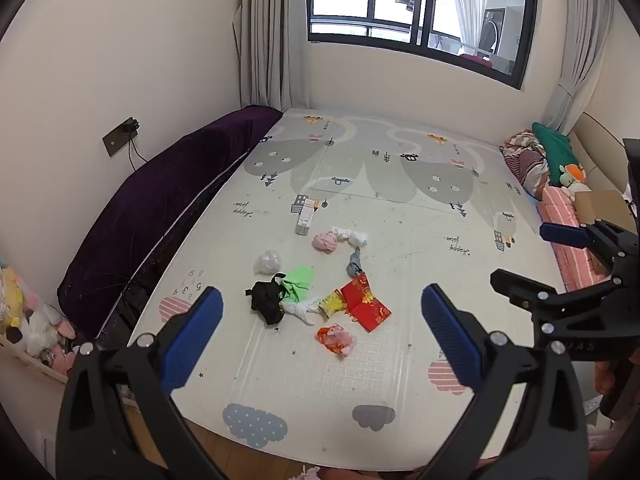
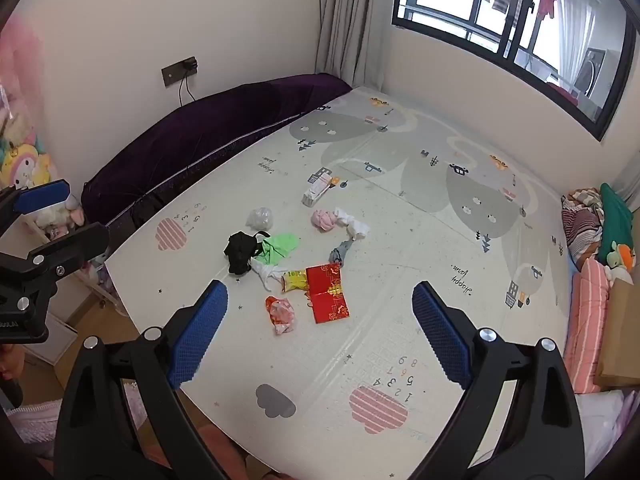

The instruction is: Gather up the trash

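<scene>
Both the left gripper (image 1: 322,330) and the right gripper (image 2: 320,330) hung spread wide and empty above the near end of the play mat (image 1: 400,208). Nothing looked collected yet: around the red packet (image 1: 366,302) lay an orange wrapper (image 1: 334,338) just nearer, a black bag (image 1: 266,296) leftward, a pink wad (image 1: 325,241) beyond. The mat around the cluster lay bare, the purple bolster (image 1: 160,208) well apart along its left edge.
</scene>
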The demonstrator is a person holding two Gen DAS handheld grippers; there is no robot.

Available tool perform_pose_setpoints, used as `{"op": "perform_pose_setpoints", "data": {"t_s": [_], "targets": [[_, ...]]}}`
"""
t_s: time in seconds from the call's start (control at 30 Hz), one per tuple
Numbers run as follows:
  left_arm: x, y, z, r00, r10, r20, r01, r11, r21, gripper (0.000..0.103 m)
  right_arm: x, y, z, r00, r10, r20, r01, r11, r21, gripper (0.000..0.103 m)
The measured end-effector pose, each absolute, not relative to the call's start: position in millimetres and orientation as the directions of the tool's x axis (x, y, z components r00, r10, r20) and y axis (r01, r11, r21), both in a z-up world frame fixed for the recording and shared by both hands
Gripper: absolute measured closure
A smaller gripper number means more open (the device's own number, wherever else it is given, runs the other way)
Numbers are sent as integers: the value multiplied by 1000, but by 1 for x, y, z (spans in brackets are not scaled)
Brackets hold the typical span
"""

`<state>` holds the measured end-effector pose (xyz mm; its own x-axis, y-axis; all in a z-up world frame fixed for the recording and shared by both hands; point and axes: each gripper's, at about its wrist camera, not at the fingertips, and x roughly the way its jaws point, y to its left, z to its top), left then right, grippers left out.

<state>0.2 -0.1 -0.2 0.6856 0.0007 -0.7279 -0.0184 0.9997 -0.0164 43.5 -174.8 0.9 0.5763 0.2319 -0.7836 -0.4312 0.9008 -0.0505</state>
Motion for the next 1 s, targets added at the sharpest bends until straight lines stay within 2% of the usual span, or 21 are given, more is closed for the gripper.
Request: {"op": "perform_pose_setpoints", "data": {"t_s": [1.0], "targets": [[-1, 1, -6, 666, 1, -746, -35, 999, -30, 4, 45, -172, -4, 564, 236, -791, -439, 897, -44, 13]]}}
